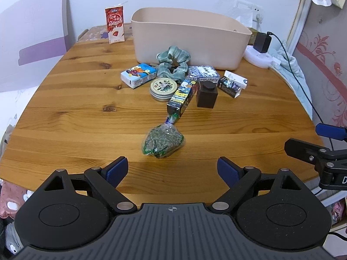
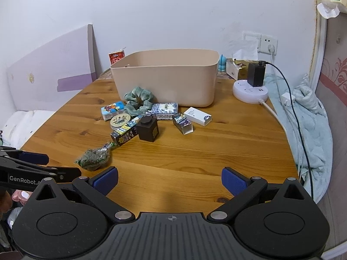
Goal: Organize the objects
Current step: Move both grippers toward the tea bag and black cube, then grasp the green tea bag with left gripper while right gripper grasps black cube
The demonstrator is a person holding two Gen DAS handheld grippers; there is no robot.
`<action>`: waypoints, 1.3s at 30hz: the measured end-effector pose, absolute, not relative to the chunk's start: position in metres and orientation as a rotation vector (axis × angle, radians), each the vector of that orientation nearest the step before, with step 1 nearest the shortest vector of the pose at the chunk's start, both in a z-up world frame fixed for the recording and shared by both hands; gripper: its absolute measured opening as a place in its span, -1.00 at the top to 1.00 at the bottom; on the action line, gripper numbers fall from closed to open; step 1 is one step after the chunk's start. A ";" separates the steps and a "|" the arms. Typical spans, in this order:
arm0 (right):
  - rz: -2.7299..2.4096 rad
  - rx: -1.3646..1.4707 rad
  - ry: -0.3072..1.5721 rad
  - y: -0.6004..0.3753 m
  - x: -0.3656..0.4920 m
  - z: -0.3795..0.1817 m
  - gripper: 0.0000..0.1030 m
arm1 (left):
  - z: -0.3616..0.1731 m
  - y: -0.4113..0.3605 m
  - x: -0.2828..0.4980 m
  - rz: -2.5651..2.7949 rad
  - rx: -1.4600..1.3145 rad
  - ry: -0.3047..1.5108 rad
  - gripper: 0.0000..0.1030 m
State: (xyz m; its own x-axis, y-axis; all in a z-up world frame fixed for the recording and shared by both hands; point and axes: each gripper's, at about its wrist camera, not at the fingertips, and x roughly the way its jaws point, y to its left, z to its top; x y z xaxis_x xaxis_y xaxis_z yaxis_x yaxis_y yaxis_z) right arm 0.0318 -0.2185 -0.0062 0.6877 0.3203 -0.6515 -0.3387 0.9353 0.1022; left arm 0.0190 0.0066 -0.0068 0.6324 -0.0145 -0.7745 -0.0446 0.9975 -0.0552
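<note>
On wooden table (image 1: 71, 99): loose items clustered just before beige bin (image 1: 186, 36), bin presumably destination. Green-filled plastic bag (image 1: 162, 141) nearest left gripper (image 1: 172, 170). Left gripper, right gripper (image 2: 170, 181) both spread wide, empty, staged for pickup.

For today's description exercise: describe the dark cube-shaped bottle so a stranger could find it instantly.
Start at the beige bin on the wooden table. In the clutter before it stands the dark bottle, the only plain brown-black block, with a round cap.
</note>
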 end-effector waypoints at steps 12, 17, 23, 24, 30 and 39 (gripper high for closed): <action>0.399 -0.085 0.766 -0.213 0.068 -0.021 -1.00 | -0.024 0.010 0.055 0.048 -0.070 0.929 -0.76; 0.423 -0.094 0.773 -0.213 0.091 -0.028 -1.00 | -0.033 0.014 0.072 0.072 -0.072 0.958 -0.76; 0.461 -0.099 0.802 -0.208 0.123 -0.037 -1.00 | -0.042 0.023 0.092 0.084 -0.100 0.991 -0.76; 0.467 -0.104 0.810 -0.206 0.128 -0.039 -1.00 | -0.043 0.024 0.096 0.083 -0.100 0.996 -0.76; 0.522 -0.125 0.830 -0.189 0.156 -0.047 -0.84 | -0.051 0.031 0.113 0.084 -0.107 1.028 -0.74; 0.619 -0.152 0.859 -0.145 0.183 -0.061 -0.61 | -0.058 0.038 0.121 0.086 -0.041 1.043 -0.55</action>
